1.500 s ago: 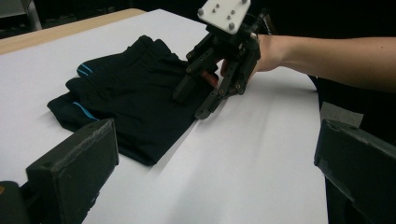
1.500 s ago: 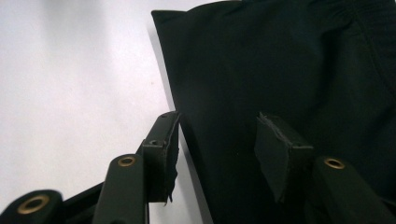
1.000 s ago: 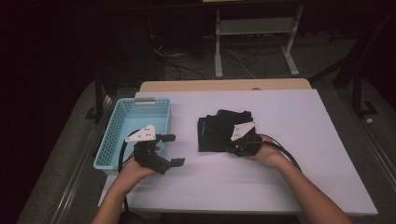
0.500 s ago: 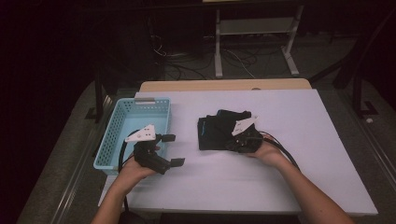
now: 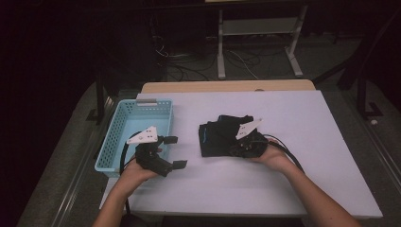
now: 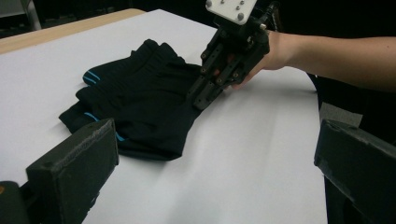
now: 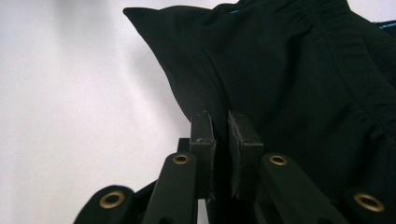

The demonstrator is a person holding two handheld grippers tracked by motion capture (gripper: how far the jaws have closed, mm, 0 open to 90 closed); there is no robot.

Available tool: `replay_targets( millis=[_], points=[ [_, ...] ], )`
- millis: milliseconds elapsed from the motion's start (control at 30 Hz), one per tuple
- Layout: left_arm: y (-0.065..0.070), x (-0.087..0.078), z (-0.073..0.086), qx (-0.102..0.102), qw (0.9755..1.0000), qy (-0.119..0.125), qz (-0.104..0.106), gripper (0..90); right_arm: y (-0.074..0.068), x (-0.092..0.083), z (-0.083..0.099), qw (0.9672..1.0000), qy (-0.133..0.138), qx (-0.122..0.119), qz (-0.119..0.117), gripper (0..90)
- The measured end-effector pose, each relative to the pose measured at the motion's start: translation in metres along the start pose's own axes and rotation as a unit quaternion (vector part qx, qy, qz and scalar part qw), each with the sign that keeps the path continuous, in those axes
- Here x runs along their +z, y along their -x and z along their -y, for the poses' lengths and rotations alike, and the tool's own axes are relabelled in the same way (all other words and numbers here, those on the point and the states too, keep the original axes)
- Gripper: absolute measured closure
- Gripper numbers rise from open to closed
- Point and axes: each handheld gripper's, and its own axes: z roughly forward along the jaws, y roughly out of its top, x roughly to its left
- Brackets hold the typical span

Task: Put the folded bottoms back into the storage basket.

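Garment (image 5: 218,138), black, folded, with thin blue stripes at its left edge: lies flat on the white table (image 5: 312,142) near the middle, slightly right of centre, well apart from the basket (image 5: 124,132). In the left gripper view the same garment (image 6: 140,107) shows as a stacked fold with ribbed bands along its far side and blue trim on the near-left edges. Right gripper (image 5: 239,147), black with a grey three-cornered plate on top: held in the person's right hand (image 5: 273,158) at the garment's right edge, pointing left into the cloth. In the right gripper view its jaws stand nearly together with a fold of the black cloth (image 7: 280,84) pinched between the pads (image 7: 201,135); they have just closed on it. From the left gripper view the right gripper (image 6: 205,95) slants down to the garment's right border, tips touching fabric, a cable trailing behind the hand. Left gripper (image 5: 172,152), same build: held in the left hand (image 5: 137,171) near the table's left front, just beside the near right corner of the basket, pointing right toward the garment; jaws wide apart, nothing between them, pads (image 6: 74,172) clear of the cloth. Basket, light blue plastic, latticed walls: sits at the table's left edge. Table: white top with a bare wooden strip (image 5: 227,86) along its far edge.
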Motion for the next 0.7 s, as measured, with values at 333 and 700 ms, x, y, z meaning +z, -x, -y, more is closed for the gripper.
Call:
replay_targets(
  millis=[333,700],
  points=[
    [0.0,-0.001,0.0,0.0,1.0,0.002,0.001,0.0,-0.009,-0.007,0.005,0.9999,0.0,0.008,-0.009,80.5],
    [0.0,-0.001,0.0,0.0,1.0,0.001,0.002,0.0,-0.027,-0.014,0.012,0.9996,0.002,0.015,-0.023,80.4]
  ],
)
